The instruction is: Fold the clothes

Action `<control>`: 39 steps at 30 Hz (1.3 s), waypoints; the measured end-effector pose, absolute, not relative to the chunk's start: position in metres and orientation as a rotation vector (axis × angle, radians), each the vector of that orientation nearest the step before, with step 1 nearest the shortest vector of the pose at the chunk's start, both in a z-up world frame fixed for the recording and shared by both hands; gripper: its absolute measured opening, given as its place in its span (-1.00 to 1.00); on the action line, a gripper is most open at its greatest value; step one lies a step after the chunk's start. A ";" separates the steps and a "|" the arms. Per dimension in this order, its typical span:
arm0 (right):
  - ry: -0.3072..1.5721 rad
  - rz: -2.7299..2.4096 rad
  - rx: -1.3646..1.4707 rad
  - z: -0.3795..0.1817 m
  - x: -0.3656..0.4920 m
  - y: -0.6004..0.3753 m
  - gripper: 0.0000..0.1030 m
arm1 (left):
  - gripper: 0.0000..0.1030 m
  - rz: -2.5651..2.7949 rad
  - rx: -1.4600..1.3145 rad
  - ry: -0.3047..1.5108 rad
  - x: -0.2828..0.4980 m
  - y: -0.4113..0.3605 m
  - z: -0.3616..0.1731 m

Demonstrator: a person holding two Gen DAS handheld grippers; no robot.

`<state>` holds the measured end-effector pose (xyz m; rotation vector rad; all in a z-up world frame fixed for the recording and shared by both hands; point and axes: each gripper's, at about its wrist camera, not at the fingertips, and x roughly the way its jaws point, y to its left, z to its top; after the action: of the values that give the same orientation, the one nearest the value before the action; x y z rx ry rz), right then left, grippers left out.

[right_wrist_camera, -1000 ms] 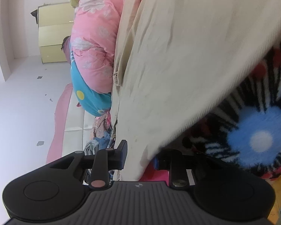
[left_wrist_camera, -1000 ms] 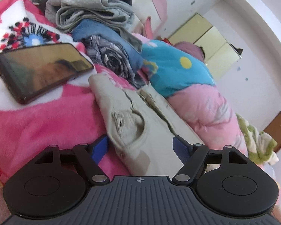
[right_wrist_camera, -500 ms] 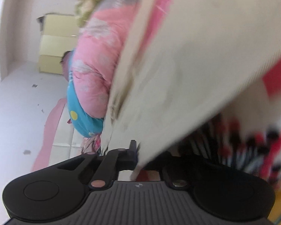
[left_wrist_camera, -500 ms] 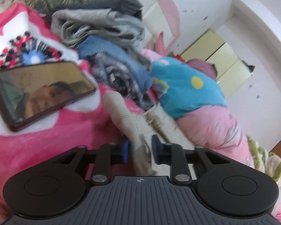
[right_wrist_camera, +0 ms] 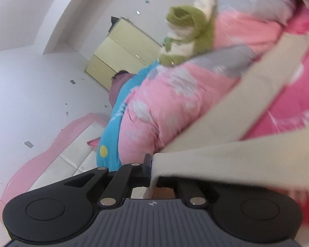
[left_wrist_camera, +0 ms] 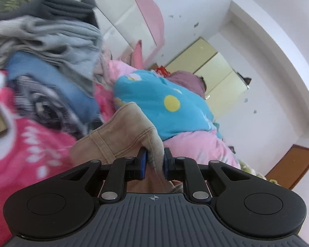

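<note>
Beige trousers (left_wrist_camera: 121, 135) pinched by both: left gripper (left_wrist_camera: 154, 161) closing on waistband, right gripper (right_wrist_camera: 153, 174) clamped on hem, lifted off pink blanket (left_wrist_camera: 26, 148). Fold step underway; next needs ends brought together evenly.

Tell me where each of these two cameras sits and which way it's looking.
Left wrist: rides the left tongs, facing folded clothes and pink quilt; its jaws are closing on beige trousers.
Right wrist: rides the right tongs, rolled, facing the quilt; shut on the trousers' pale cloth.
Shared: trousers, quilt, yellow cabinet.
</note>
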<state>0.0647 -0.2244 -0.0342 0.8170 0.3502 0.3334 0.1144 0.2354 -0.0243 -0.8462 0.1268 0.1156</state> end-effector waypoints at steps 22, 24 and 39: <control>0.676 0.190 0.939 -0.133 0.265 -0.220 -0.86 | 0.22 0.062 -0.912 0.291 0.220 0.243 -0.071; 0.750 0.188 1.022 -0.150 0.274 -0.227 -0.78 | 0.29 0.055 -0.934 0.271 0.213 0.244 -0.067; 0.609 0.246 1.186 -0.105 0.156 -0.271 0.17 | 0.51 0.006 -1.021 0.339 0.153 0.250 -0.072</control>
<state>0.1561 -0.2708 -0.1045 1.1856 0.6094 0.2460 0.1530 0.2503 -0.0725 -1.0207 0.3394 0.0056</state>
